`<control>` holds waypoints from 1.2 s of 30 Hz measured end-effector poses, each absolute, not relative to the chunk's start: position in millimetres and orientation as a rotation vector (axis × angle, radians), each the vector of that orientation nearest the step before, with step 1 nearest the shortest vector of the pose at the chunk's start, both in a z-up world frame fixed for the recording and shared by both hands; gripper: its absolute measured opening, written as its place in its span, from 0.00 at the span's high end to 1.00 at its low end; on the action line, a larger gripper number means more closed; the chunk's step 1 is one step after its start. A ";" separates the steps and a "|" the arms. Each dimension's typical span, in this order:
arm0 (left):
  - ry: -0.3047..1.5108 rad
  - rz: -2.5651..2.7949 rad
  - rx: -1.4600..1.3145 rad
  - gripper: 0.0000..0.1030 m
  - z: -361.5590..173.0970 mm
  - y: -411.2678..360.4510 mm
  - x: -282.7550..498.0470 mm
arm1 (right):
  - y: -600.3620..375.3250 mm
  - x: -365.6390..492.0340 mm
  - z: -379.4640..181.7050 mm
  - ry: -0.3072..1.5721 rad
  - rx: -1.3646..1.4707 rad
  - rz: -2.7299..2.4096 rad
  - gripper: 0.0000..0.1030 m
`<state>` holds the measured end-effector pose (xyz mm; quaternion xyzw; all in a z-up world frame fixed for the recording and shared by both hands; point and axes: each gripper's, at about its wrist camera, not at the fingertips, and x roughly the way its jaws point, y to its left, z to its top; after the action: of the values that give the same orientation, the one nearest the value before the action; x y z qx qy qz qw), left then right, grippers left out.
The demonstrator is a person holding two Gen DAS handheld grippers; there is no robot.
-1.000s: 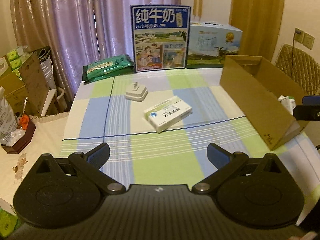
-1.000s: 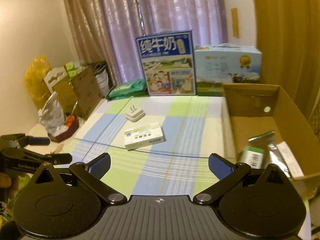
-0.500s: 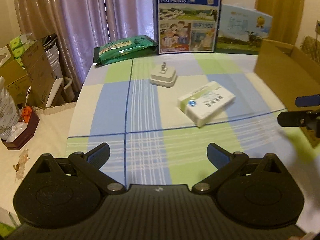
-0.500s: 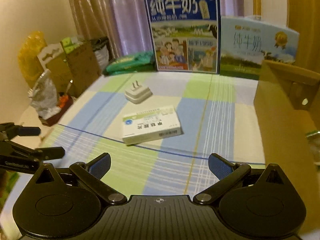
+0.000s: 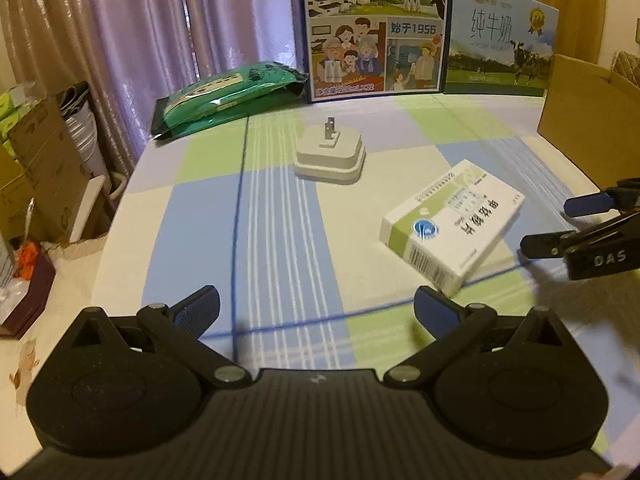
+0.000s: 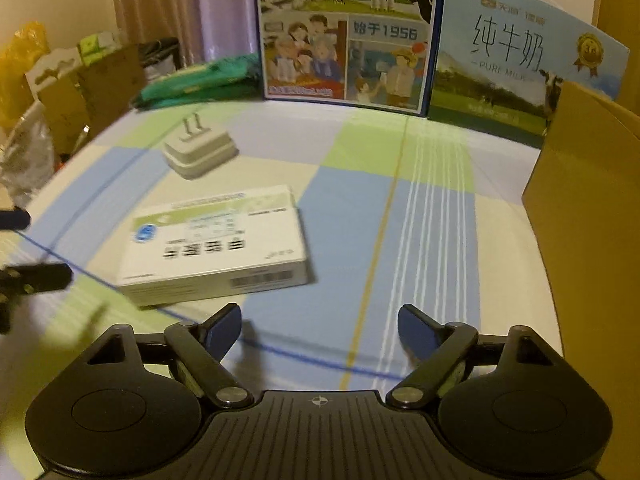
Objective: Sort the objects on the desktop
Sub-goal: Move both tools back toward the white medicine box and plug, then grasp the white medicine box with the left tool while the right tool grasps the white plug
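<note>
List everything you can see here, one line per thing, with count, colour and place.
medicine box: 1, white and green, lying flat on the tablecloth near both grippers
plug adapter: 1, white, prongs up, beyond the medicine box
green packets: stacked, exact count unclear, far left edge of the table
milk cartons: 2, one dark blue, one light blue, standing along the far edge
cardboard box: 1, brown, right side of the table
tablecloth: 1, blue, green and cream checks, covering the table
floor clutter: cardboard boxes and bags, left of the table
left gripper: 1, black with blue pads, open, empty
right gripper: 1, black with blue pads, open, empty
</note>
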<state>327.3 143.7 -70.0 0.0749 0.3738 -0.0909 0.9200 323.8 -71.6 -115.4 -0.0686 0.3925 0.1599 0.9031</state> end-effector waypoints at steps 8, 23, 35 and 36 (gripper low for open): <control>0.707 -0.419 0.268 0.01 -66.7 117.6 347.7 | -81.7 339.3 -121.0 0.794 -0.139 0.347 0.19; 0.796 -0.749 0.517 0.17 -86.0 43.6 396.8 | -95.1 330.2 -119.4 0.780 -0.185 0.383 0.18; 0.841 -0.584 0.395 0.33 -84.8 51.7 368.8 | -91.3 322.9 -113.5 0.786 -0.166 0.406 0.18; 0.845 -0.557 0.369 0.33 -83.6 56.3 364.9 | -89.8 321.9 -111.9 0.784 -0.165 0.410 0.18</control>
<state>364.9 56.3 -83.6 0.1758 0.4023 -0.2653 0.8584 321.9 -89.8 -111.9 -0.0798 0.3791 0.1980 0.9004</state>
